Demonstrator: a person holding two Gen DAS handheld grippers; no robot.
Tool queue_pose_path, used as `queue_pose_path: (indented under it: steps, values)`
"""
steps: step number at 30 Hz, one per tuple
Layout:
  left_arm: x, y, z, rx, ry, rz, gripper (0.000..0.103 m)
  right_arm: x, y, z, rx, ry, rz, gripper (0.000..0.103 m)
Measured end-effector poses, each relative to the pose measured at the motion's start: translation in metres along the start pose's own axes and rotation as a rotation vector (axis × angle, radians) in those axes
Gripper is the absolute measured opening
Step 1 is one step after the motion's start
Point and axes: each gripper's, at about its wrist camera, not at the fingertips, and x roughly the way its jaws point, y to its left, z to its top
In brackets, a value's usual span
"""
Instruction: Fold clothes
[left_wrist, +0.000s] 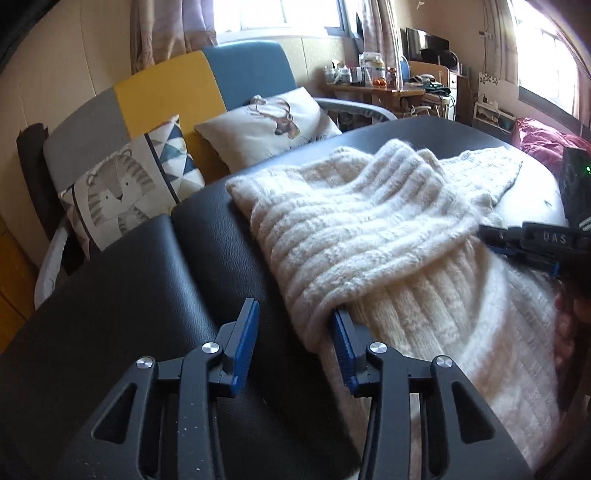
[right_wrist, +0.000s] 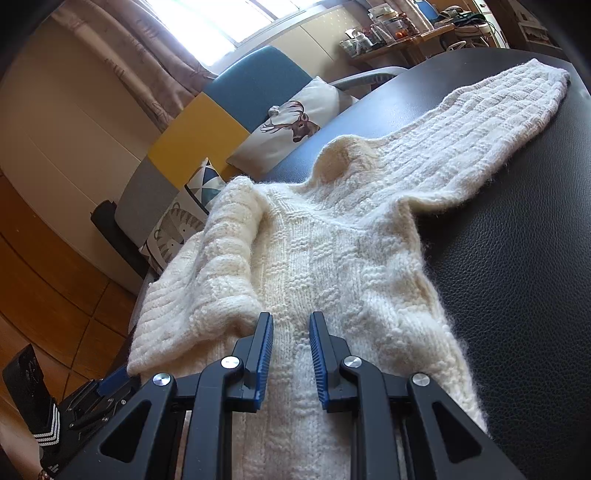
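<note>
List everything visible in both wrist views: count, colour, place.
sweater: 1, cream knit, flat on the table, one sleeve folded over the body, the other spread out
table: 1, black leather-look top, under the sweater
sofa: 1, grey, yellow and blue, behind the table
cushions: 2, tiger print, deer print, on the sofa
desk: 1, wooden, cluttered, far wall
left gripper: open, one finger touching the sleeve cuff
right gripper: narrow gap, over the sweater body
</note>
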Motion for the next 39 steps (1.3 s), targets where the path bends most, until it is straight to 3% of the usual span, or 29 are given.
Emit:
queue_pose_path:
  steps: [3,4,6,10,14,22,31,39]
  values:
    - [0.002,0.002,-0.001,-0.058,-0.015,0.009,0.042,-0.001,-0.001,0.000,0.002,-0.001,0.004,0.020]
    - [0.002,0.003,-0.003,-0.077,-0.017,0.010,0.036,-0.001,-0.002,0.000,0.003,-0.001,0.005,0.020]
    - [0.005,0.001,-0.006,-0.090,0.002,0.019,0.010,0.000,-0.003,0.000,0.003,-0.001,0.006,0.020]
    - [-0.004,0.003,-0.005,-0.120,-0.018,0.047,0.007,0.000,-0.004,0.000,0.003,-0.003,0.010,0.020]
    - [-0.032,0.021,0.009,-0.194,-0.099,0.052,0.007,0.000,-0.006,0.001,0.004,-0.005,0.013,0.020]
    - [-0.081,0.062,0.034,-0.162,-0.189,0.185,0.007,0.000,-0.007,0.001,0.005,-0.004,0.014,0.020]
    - [-0.090,0.137,0.015,-0.133,-0.071,0.444,0.007,-0.001,-0.007,0.000,0.006,-0.003,0.014,0.020]
    - [-0.103,0.221,-0.037,-0.151,0.105,0.700,0.007,-0.001,-0.006,-0.002,0.006,-0.003,0.011,0.020]
